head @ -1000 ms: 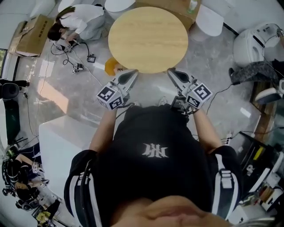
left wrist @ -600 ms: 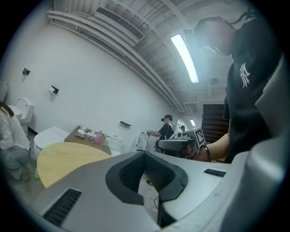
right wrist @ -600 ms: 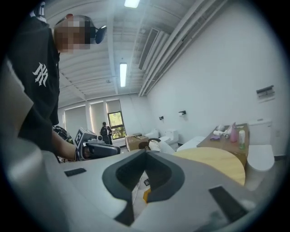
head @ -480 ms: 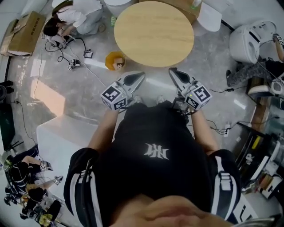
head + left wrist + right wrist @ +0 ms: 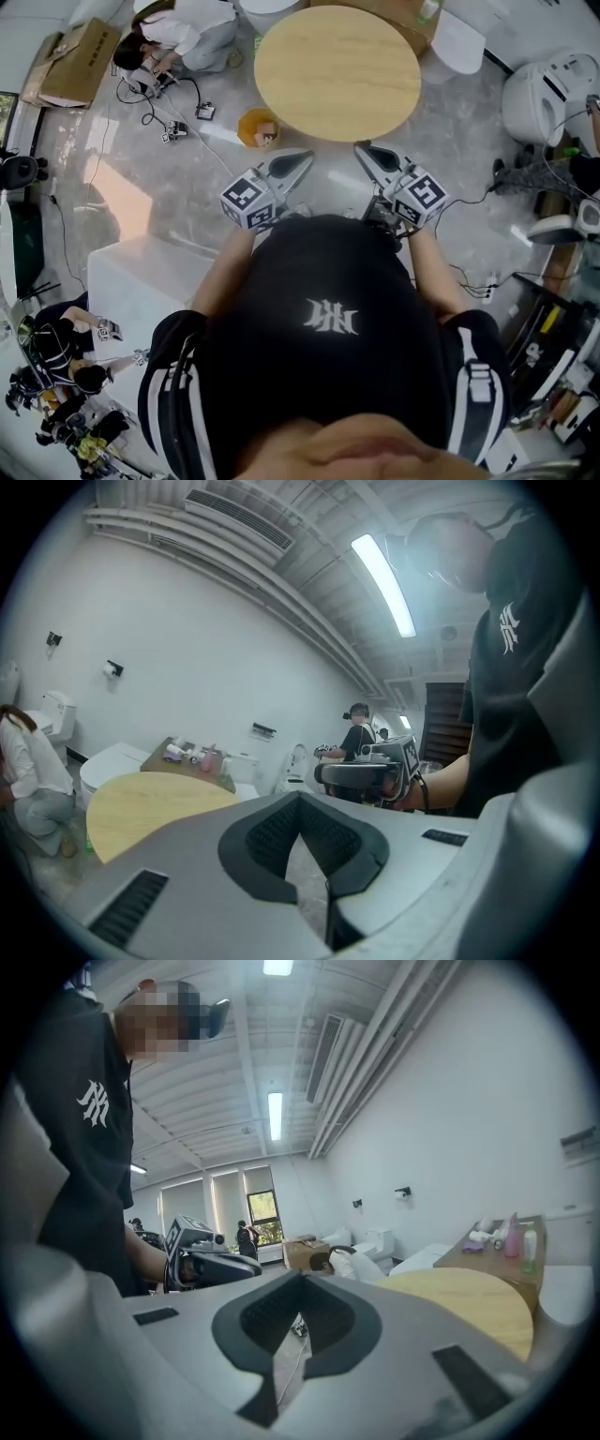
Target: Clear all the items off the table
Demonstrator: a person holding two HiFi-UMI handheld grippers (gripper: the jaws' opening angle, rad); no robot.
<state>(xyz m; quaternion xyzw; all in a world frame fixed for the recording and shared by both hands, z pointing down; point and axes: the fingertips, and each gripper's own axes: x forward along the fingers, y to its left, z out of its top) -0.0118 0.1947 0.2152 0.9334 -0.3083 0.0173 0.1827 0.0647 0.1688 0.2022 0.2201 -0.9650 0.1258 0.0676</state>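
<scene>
We hold the left gripper (image 5: pixel 298 161) and right gripper (image 5: pixel 367 153) side by side just short of the round table (image 5: pixel 337 70), both jaws pressed together on nothing. Its smooth, pale wood-grain top shows no items, so the clearing looks done; we'd best check the rim once. A rounded orange tub (image 5: pixel 258 127) sits on the glossy floor beside it.
</scene>
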